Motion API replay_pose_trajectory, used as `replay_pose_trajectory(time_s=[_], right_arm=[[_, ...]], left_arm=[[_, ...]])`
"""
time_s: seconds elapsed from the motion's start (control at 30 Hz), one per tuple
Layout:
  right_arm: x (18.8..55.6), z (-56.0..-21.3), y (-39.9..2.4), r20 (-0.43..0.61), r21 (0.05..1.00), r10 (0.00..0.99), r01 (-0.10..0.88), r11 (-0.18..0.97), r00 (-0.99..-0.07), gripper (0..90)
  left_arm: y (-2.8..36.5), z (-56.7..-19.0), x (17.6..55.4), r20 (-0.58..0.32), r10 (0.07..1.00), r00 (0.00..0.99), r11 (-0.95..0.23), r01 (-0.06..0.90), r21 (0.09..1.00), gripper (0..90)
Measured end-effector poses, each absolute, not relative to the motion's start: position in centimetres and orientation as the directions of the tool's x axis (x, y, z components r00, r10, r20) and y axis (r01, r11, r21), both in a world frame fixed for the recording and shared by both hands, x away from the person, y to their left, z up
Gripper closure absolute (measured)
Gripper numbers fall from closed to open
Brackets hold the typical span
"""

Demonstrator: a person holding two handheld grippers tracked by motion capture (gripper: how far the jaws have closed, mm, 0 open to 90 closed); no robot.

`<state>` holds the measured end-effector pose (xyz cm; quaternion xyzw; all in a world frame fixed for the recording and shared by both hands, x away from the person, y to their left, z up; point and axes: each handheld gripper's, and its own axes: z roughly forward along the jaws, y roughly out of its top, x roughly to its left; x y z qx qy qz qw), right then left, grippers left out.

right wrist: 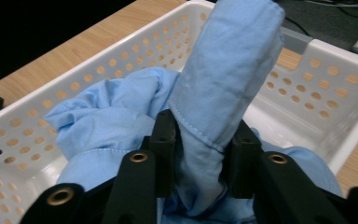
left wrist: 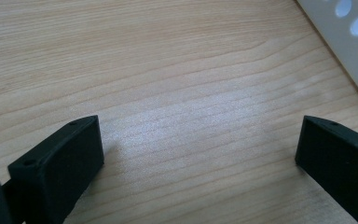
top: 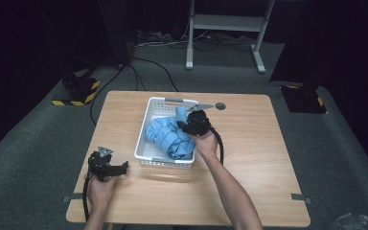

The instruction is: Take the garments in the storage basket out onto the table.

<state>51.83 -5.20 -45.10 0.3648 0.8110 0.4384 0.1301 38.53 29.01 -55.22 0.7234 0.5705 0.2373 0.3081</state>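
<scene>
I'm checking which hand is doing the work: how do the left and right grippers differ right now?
The right gripper is shut on a fold of the blue cloth over the white basket; the left gripper stands open with nothing between its jaws. The right one works inside the basket, the left stays over bare table beside it. Both have black jaws and are hand-held.

The left gripper [left wrist: 198, 154] hovers with its two black fingers [left wrist: 60, 163] spread wide over the bare wooden counter [left wrist: 168, 70], a white perforated basket [left wrist: 349, 42] at the corner.

A wooden table [top: 249, 158] carries a white perforated basket [top: 143, 143] near its middle.
</scene>
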Motion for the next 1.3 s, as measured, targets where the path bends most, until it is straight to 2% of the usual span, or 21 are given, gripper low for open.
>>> replay_pose_trajectory(time_s=[0.23,0.77,1.3], right_arm=[[51.8,-44.9,-5.7,0.151,0.815,0.688,0.483,0.32,-0.71,79.4],[51.2,-42.8,-6.0,0.211,0.857,0.635,0.453,0.246,-0.743,80.0],[50.4,-39.4,-5.1,0.192,0.893,0.589,0.389,0.227,-0.785,80.1]], left_arm=[[29.0,-55.2,38.5,-0.008,0.972,0.236,-0.16,0.679,0.716,1.1],[29.0,-55.2,38.5,-0.007,0.971,0.237,-0.16,0.679,0.716,1.1],[29.0,-55.2,38.5,-0.008,0.972,0.237,-0.16,0.679,0.716,1.1]])
